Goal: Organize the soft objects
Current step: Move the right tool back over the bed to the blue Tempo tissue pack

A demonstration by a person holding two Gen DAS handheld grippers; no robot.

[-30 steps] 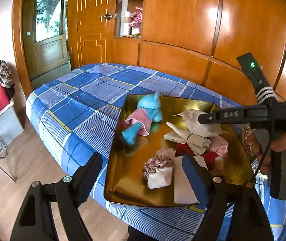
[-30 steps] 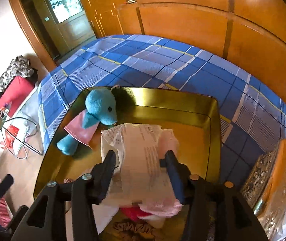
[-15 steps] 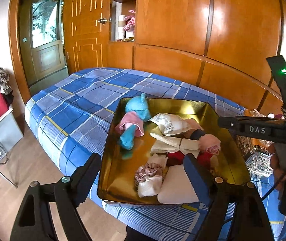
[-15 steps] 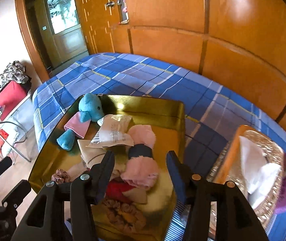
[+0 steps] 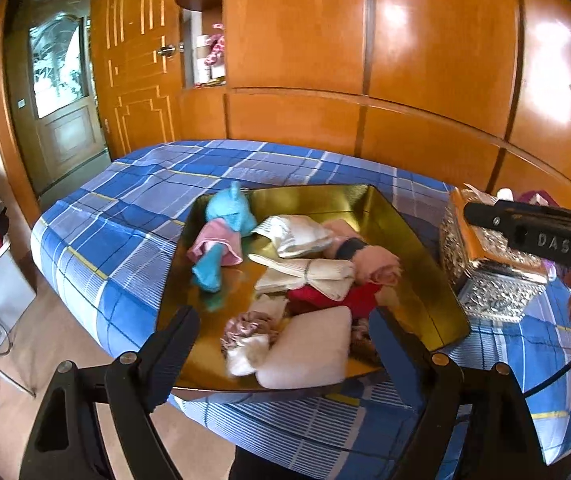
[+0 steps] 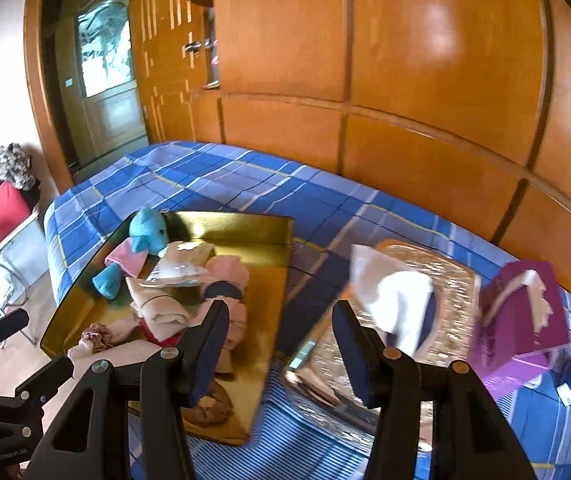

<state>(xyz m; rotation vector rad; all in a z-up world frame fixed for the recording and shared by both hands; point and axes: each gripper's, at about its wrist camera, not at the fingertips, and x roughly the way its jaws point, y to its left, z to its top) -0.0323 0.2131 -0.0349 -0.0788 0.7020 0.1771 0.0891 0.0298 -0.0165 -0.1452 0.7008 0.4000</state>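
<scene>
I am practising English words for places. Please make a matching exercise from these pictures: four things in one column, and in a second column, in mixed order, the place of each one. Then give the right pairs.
Things:
1. blue plush toy
2. white pillow
3. purple tissue box
4. ornate silver box

Places:
A. on the bed, just right of the gold tray
B. far left corner of the tray
C. near edge of the tray
D. on the bed, right of the silver box

Pairs: 1-B, 2-C, 3-D, 4-A
</scene>
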